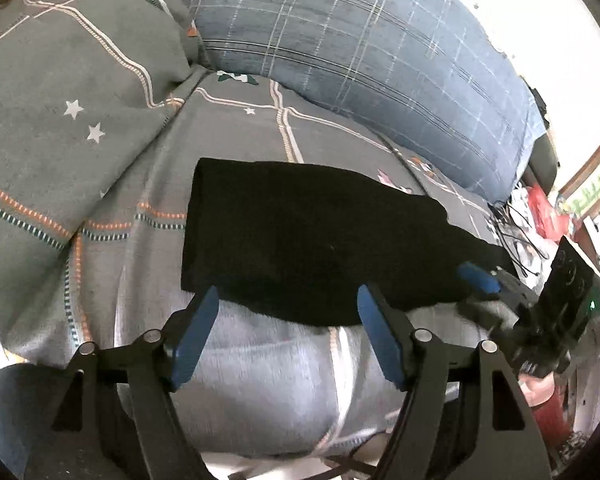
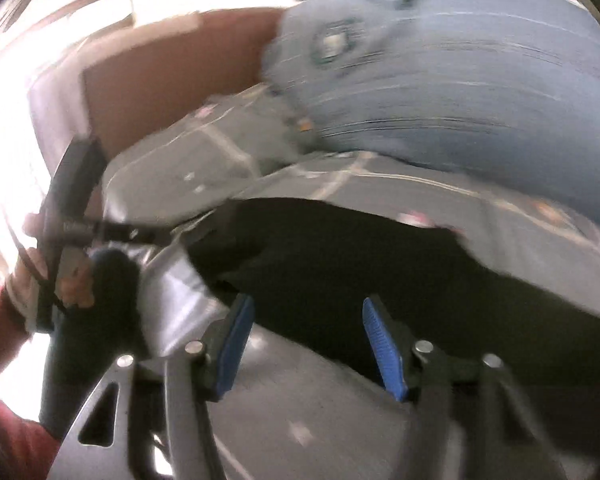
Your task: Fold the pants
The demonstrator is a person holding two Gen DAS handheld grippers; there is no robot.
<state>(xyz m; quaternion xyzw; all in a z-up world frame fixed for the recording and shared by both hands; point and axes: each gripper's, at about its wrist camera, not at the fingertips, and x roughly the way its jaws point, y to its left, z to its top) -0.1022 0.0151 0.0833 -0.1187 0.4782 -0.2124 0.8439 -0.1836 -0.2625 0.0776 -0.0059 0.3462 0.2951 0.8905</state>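
Observation:
Black pants [image 1: 300, 236] lie folded flat on a grey patterned bed sheet [image 1: 148, 184]. My left gripper [image 1: 288, 300] is open and empty, its blue pads just at the pants' near edge. The right gripper shows in the left wrist view at the pants' right end [image 1: 480, 280]. In the blurred right wrist view, my right gripper [image 2: 306, 316] is open and empty above the near edge of the pants [image 2: 360, 264]. The left gripper's body [image 2: 72, 200] and a hand appear at the left there.
A blue plaid pillow [image 1: 380, 48] lies at the back. A grey pillow [image 1: 60, 92] lies at the left. Cables and red clutter [image 1: 540, 208] sit beyond the bed's right edge. A brown headboard [image 2: 172, 80] stands behind the bed.

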